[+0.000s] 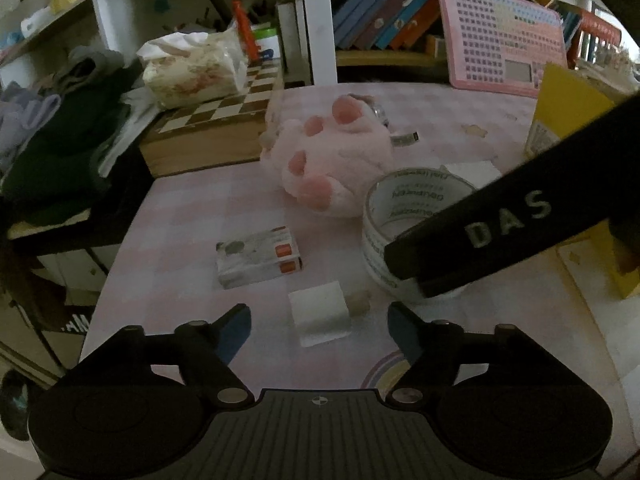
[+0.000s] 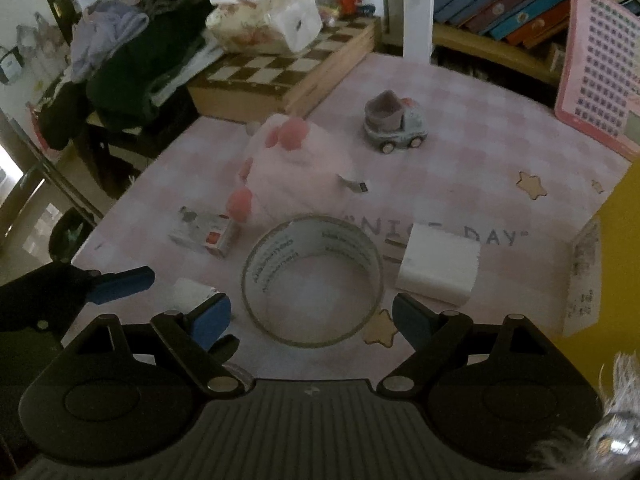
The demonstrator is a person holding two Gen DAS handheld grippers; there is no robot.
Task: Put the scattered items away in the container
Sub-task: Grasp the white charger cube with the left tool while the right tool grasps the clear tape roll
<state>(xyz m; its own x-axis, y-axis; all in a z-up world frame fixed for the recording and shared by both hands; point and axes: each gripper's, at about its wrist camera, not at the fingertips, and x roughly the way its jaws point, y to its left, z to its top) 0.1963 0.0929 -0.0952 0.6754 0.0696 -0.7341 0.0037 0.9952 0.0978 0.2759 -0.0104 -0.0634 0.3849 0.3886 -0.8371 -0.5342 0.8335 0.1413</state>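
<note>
- "DAS" in pale raised letters on the black arm (image 1: 508, 220) crossing ahead-right of the left gripper.
- "NICE DAY" printed on the pink checked tablecloth (image 2: 460, 184), ahead of the right gripper, partly covered.
- Tape roll (image 2: 312, 276), between the right fingers: print unreadable.
- Small box (image 1: 260, 256): label unreadable.
</note>
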